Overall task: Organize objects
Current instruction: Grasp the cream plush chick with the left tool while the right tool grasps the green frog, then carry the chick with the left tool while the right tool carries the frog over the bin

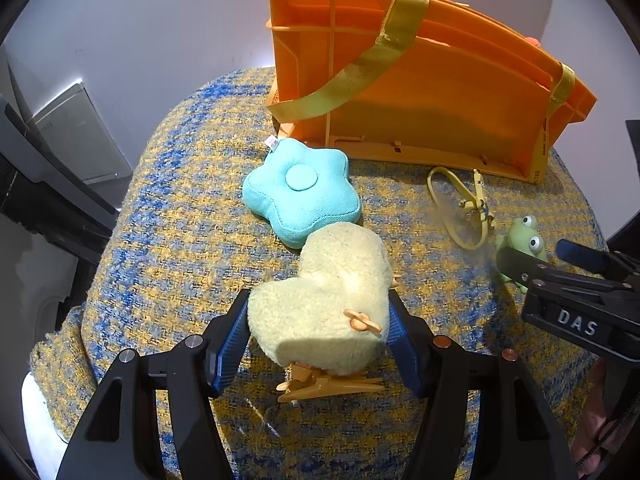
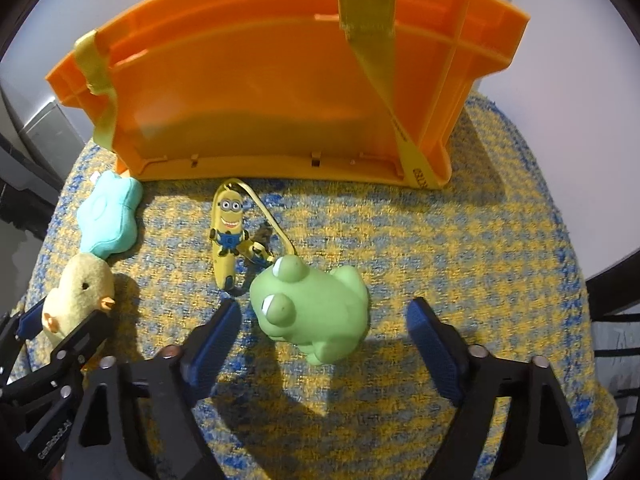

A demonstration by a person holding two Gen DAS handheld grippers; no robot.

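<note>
Fluffy yellow chick, orange beak, clip feet

Frog partly hidden, perhaps half.

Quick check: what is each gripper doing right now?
Left gripper: shut on the yellow plush chick.
Right gripper: open, green frog toy between its fingers, ungripped.

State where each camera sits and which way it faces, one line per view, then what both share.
Left wrist: on the left gripper, looking forward and down; pads clamp the plush chick; a hand shows at the right edge.
Right wrist: on the right gripper, looking forward and down; open pads flank the green frog.
Shared: chick, frog, blue star cushion, orange basket, each other's gripper.
</note>
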